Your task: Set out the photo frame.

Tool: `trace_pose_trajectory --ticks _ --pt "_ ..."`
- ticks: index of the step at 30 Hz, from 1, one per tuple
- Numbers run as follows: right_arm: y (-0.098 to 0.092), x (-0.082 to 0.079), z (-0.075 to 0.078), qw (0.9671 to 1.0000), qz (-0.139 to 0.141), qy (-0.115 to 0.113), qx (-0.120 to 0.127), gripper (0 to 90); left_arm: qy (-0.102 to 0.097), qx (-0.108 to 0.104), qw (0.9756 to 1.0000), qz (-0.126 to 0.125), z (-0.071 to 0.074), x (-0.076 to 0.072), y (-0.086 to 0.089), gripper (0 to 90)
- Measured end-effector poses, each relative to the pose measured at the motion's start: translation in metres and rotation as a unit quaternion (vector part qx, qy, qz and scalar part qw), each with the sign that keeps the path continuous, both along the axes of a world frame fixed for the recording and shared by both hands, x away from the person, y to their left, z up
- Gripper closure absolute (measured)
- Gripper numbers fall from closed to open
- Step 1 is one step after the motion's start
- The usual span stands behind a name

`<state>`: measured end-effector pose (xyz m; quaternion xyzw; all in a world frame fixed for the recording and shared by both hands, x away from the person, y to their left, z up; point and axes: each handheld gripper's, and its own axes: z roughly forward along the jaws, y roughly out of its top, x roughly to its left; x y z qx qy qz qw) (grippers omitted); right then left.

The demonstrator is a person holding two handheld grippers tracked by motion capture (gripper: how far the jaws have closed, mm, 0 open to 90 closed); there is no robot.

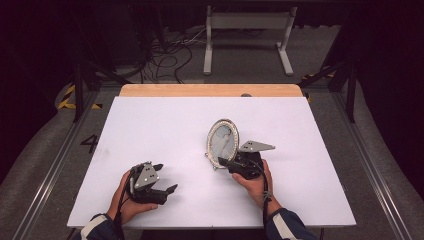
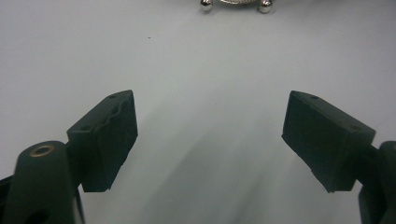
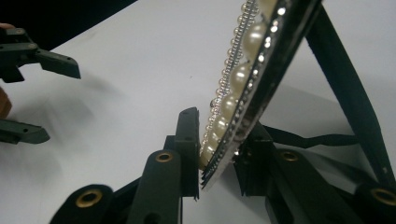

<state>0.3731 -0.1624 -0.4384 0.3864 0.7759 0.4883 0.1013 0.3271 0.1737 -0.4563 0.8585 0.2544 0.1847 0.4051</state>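
Pearl-rimmed oval frame (image 3: 243, 79) has its lower edge between the jaws of the right gripper (image 3: 219, 158). In the right gripper view one black pad lies against the row of pearls on the front and the other sits against the dark back edge, so the jaws are pinching the rim. The frame leans away from the gripper, tilted rather than flat, and its black back strut (image 3: 348, 88) slants down to the table behind it.

From the high view the right gripper (image 1: 231, 161) comes at the frame (image 1: 223, 140) from the person's side, gripping it at the bottom right; the frame's oval face rises beyond the jaws, right of the middle of the white table (image 1: 165, 125).

Well apart, near the table's front edge, the left gripper (image 1: 165, 177) hovers with its jaws spread wide and nothing between them. Its own view looks across bare table toward two small ball feet (image 2: 233, 5) of the frame at the far edge.
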Motion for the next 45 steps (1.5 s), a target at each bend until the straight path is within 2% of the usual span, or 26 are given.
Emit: trace_pose_trajectory --ticks 7,9,10,12,13,15,19,23,24,25,26,28,29,31,35,45 --pt "-0.005 -0.006 0.001 1.0000 0.004 0.004 0.000 76.2 -0.001 0.001 0.9998 -0.021 0.001 0.006 -0.011 17.9" --pt "-0.007 -0.008 0.000 1.0000 0.002 -0.001 -0.001 74.5 -0.001 -0.006 0.9998 -0.021 0.002 0.015 -0.017 18.2" --pt "-0.007 -0.008 0.000 1.0000 0.002 -0.001 -0.001 74.5 -0.001 -0.006 0.9998 -0.021 0.002 0.015 -0.017 19.5" --pt "-0.006 -0.010 0.000 1.0000 -0.007 -0.006 -0.002 66.4 0.011 -0.026 0.9996 -0.008 0.004 0.027 -0.024 19.8" --pt "-0.003 -0.010 -0.001 0.9997 -0.019 -0.010 -0.006 58.8 0.013 -0.033 0.9994 -0.007 0.005 0.032 -0.027 19.6" --pt "-0.002 -0.010 -0.002 0.9997 -0.022 -0.011 -0.006 57.2 0.012 -0.043 0.9990 -0.007 0.008 0.040 -0.033 19.5" --pt "0.009 -0.008 -0.008 0.9993 -0.036 -0.014 0.001 54.6 0.016 -0.047 0.9988 -0.006 0.008 0.049 -0.040 17.7" --pt "0.019 -0.005 -0.016 0.9993 -0.038 -0.003 -0.002 56.2 0.022 -0.038 0.9990 -0.010 0.005 0.049 -0.043 16.2" --pt "0.022 -0.005 -0.019 0.9989 -0.046 -0.006 -0.001 62.4 0.023 -0.036 0.9990 -0.009 0.005 0.048 -0.043 15.7" --pt "0.022 -0.005 -0.019 0.9989 -0.046 -0.006 -0.001 62.4 0.023 -0.036 0.9990 -0.009 0.005 0.048 -0.043 15.7" --pt "0.021 -0.007 -0.018 0.9988 -0.047 -0.016 0.008 67.7 0.025 -0.036 0.9990 -0.008 0.004 0.047 -0.043 15.6" --pt "0.021 -0.008 -0.018 0.9986 -0.050 -0.015 0.012 68.9 0.026 -0.037 0.9989 -0.009 0.003 0.047 -0.043 15.6" --pt "0.019 -0.007 -0.018 0.9982 -0.055 -0.017 0.016 73.6 0.027 -0.038 0.9988 -0.009 0.003 0.047 -0.044 15.6" --pt "0.019 -0.007 -0.019 0.9982 -0.056 -0.012 0.018 75.9 0.027 -0.038 0.9988 -0.015 0.003 0.045 -0.046 15.6" --pt "0.015 -0.005 -0.018 0.9988 -0.045 -0.012 0.015 77.9 0.022 -0.031 0.9990 -0.022 0.003 0.044 -0.049 15.5" --pt "0.003 -0.003 -0.014 0.9999 -0.002 0.012 0.010 79.7 0.024 -0.024 0.9989 -0.031 0.003 0.045 -0.053 15.5"
